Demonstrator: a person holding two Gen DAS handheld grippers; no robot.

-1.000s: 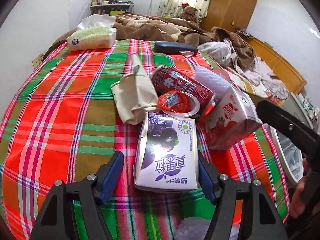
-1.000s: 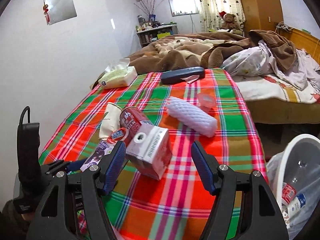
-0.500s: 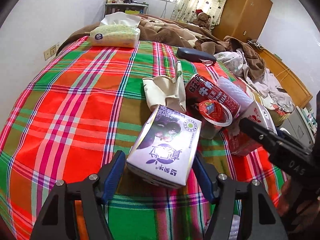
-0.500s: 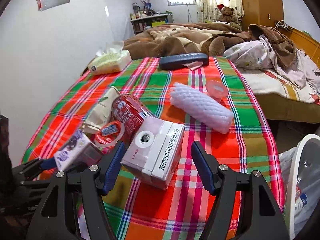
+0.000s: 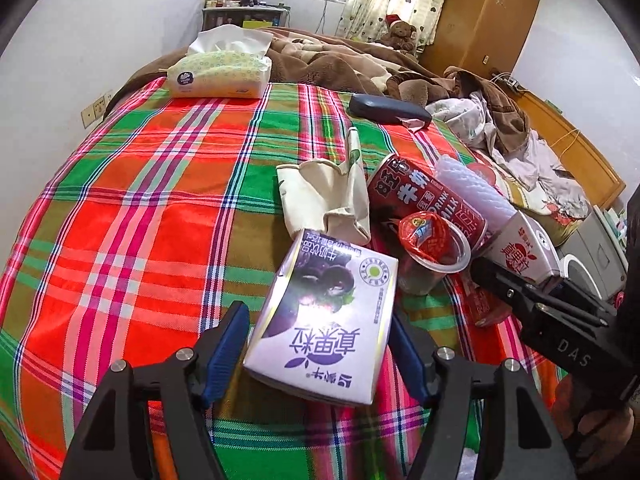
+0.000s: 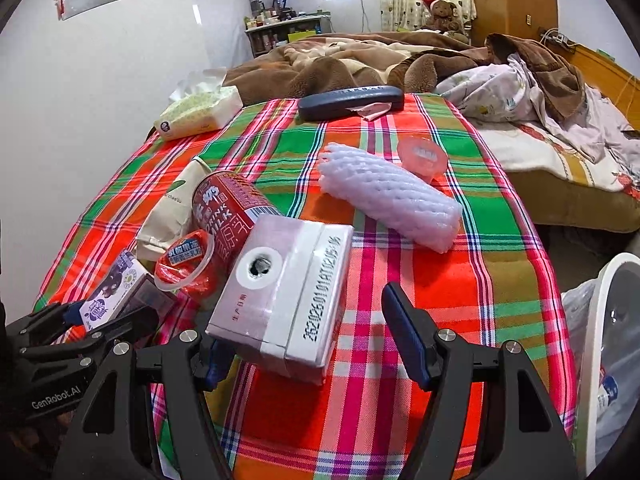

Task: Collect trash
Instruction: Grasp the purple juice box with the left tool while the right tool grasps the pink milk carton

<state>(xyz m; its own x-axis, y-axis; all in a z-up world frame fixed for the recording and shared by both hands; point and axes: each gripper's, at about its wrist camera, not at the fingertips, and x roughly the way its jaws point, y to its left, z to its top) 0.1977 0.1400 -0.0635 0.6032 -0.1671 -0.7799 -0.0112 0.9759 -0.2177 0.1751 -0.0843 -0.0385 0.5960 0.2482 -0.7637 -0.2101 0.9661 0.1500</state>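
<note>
Plainly, two cartons are being taken at once from the plaid table (image 5: 132, 216). In the left wrist view the purple carton (image 5: 320, 320) sits at lower centre, between the blue pads of the left claw (image 5: 320, 356); it appears lifted and tilted, its long axis running away from the camera toward the upper right, and it is judged to be gripped, though the pad contact itself is partly hidden.

In the right wrist view the pink carton (image 6: 280, 292) lies at lower centre, inside the right claw (image 6: 316, 348), whose jaws are closing. The left pad is at (or hidden behind) the carton's near corner, while the right pad stands clear of its white side, so no grip is made yet. Its long axis points up and away from the claw, slightly to the left.

A white bin (image 6: 612, 360) with a bag is seen at the lower right edge, just beside the table and nearer the right claw. Left on the cloth are a red can (image 6: 228, 208), a jelly cup (image 6: 184, 264) and a foam sleeve (image 6: 388, 200).
</note>
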